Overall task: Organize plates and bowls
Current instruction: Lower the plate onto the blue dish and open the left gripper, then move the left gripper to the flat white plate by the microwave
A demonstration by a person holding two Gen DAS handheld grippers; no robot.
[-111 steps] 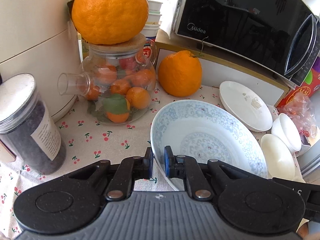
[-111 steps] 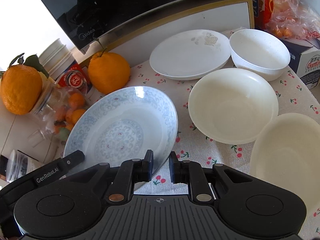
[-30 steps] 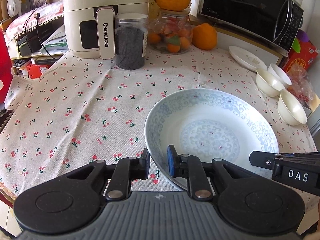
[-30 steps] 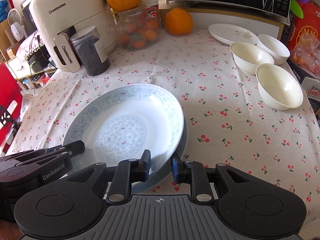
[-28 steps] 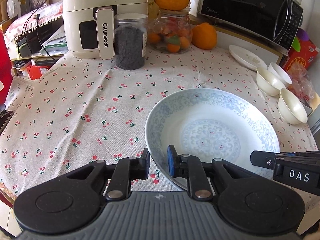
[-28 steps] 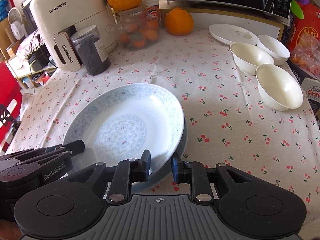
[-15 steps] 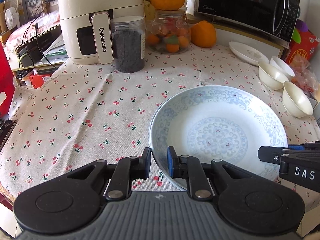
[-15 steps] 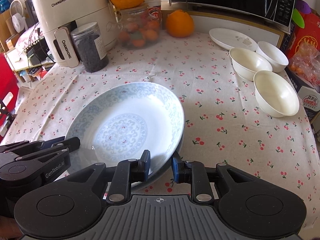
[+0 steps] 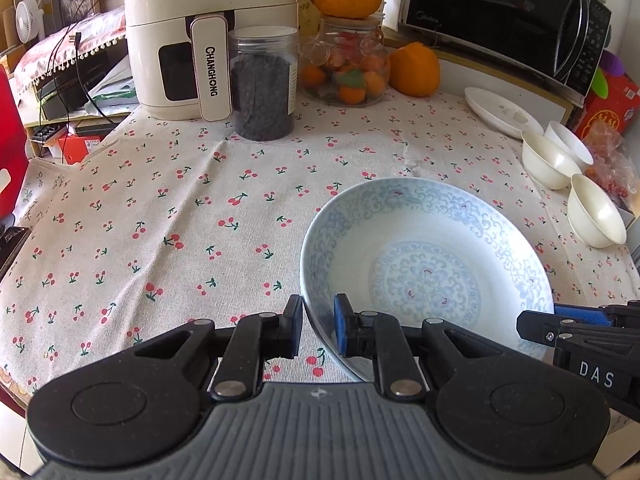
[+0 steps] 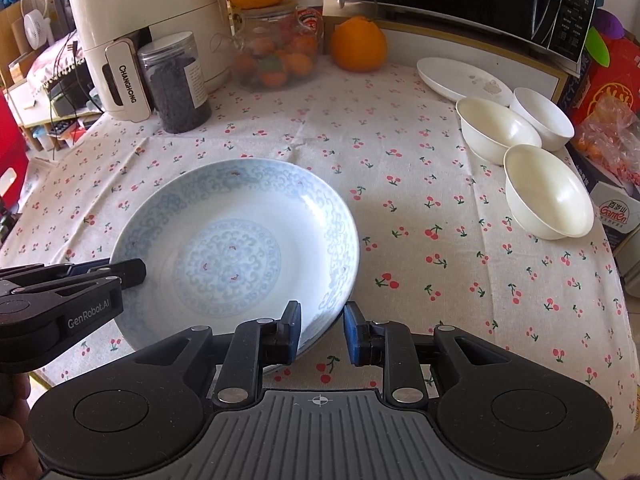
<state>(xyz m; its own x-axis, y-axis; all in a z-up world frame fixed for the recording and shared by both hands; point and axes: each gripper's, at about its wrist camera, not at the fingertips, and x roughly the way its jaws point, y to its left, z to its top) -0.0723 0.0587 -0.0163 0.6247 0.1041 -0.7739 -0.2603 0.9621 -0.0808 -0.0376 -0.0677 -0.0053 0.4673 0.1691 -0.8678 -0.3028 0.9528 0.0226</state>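
A blue-patterned deep plate rests on the cherry-print tablecloth near the front edge; it also shows in the right wrist view. My left gripper is shut on the plate's left rim. My right gripper straddles the right rim with its jaws parted, a gap showing beside the rim. A white flat plate and three white bowls sit at the far right.
A white air fryer, a dark-filled jar, a glass pot of small oranges and a large orange stand at the back. A microwave and red boxes are at the right.
The plate has been carried from the back of the table to the front and set down. In the last half second the right gripper's jaws have opened off the rim.
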